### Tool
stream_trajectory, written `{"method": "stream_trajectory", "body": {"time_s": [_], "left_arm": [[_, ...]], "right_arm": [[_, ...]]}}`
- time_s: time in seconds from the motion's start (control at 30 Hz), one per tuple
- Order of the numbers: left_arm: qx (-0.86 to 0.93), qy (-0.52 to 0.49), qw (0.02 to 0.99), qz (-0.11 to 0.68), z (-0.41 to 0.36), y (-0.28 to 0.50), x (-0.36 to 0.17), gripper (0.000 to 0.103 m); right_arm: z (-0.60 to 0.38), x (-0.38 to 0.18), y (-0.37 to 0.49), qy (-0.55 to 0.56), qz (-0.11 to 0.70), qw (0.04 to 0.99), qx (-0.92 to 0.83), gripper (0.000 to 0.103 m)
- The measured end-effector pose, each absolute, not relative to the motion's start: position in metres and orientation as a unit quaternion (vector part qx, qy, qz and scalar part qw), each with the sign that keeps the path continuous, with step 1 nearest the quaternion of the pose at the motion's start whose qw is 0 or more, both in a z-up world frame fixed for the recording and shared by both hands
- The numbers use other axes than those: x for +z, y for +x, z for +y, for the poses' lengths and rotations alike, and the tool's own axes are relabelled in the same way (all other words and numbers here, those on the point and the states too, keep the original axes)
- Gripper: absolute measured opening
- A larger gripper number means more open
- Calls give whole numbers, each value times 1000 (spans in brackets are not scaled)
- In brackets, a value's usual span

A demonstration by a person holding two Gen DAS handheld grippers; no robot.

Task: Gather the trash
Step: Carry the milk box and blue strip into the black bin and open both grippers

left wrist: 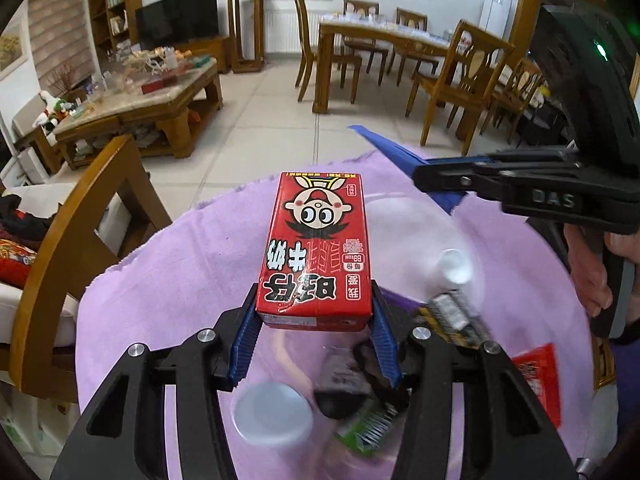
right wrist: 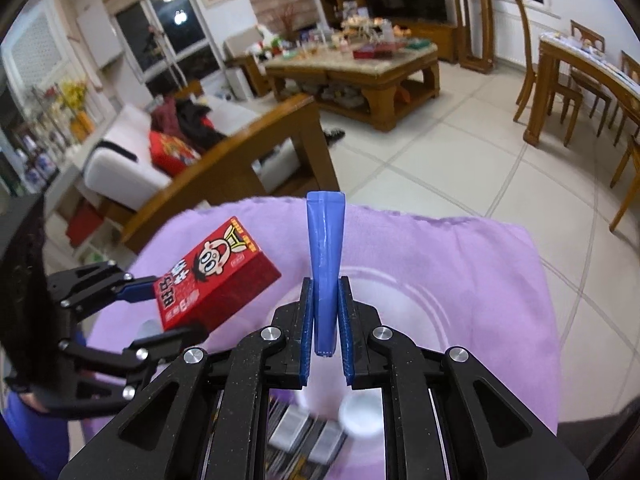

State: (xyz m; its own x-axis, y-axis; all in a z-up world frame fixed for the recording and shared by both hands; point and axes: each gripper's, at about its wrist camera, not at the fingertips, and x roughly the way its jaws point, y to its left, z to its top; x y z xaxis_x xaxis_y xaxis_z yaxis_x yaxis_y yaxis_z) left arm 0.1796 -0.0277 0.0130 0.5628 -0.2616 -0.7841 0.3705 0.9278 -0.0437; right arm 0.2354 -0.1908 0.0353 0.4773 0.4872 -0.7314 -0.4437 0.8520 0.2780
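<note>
Left gripper: my pads clamp the red cardboard milk carton by its near end; light, crushable.
Right gripper: I pinch the blue plastic sachet low; floppy, slick.

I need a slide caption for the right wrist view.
Right tool grips a blue tube; left tool holds a red carton.

A purple cloth covers the table; white caps and blurred wrappers lie on it.
</note>
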Motion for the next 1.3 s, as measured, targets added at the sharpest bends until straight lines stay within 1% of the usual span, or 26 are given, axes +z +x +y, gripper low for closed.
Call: {"method": "stream_trajectory", "body": {"time_s": [0.2, 0.37, 0.5, 0.73, 0.93, 1.07, 1.3], "left_arm": [[-182, 25, 909, 373, -40, 139, 46, 50], [-209, 21, 919, 333, -83, 105, 61, 50], [-243, 24, 919, 309, -135, 80, 65, 50], [-308, 45, 904, 294, -224, 61, 58, 50], [-347, 54, 883, 311, -282, 63, 37, 50], [-358, 71, 872, 324, -315, 62, 17, 50], [-364, 92, 859, 348, -343, 67, -9, 50]], "right_arm": [[-265, 69, 161, 90, 359, 891, 264, 13], [-329, 80, 103, 126, 313, 910, 239, 13], [-385, 80, 57, 149, 284, 924, 207, 13], [-488, 58, -13, 195, 268, 933, 143, 13], [-557, 27, -43, 227, 278, 928, 97, 13], [-586, 2, -55, 244, 287, 923, 75, 13], [-606, -31, -56, 256, 299, 918, 50, 13]]}}
